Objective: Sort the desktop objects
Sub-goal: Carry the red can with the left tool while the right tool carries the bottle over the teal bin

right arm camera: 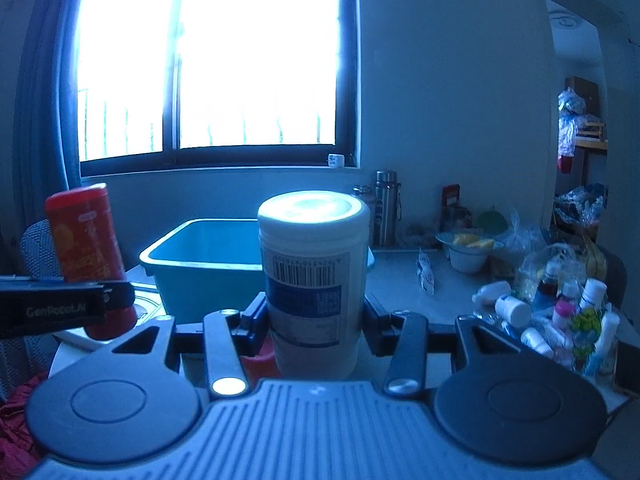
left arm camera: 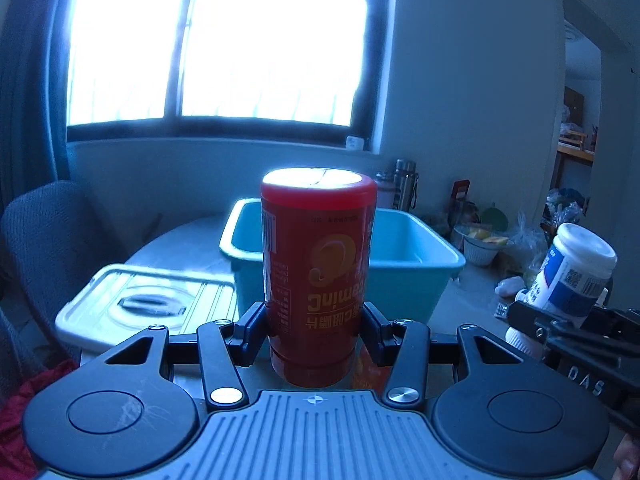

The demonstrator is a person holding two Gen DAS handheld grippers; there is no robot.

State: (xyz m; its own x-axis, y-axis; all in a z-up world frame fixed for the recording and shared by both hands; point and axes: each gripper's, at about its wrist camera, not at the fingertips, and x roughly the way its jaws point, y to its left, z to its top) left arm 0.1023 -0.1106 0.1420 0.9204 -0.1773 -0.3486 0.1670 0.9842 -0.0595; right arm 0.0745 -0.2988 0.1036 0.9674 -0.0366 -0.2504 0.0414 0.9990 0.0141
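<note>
**Left wrist view: both bottles held upright, teal bin straight ahead of the fingers**

The left gripper (left arm camera: 316, 322) is clamped on the red bottle (left arm camera: 318, 272), its long axis standing upright between the fingers, label upside down. Beyond the fingertips and lower sits the teal bin (left arm camera: 416, 264), open. Off to the right, the right gripper (right arm camera: 316, 322) clasps the white bottle (right arm camera: 314, 280), also upright, the same bin ahead and slightly left of its fingers. My judgement: the left hand's bottle sits more squarely in line with the bin, so it likely goes in first.
</note>
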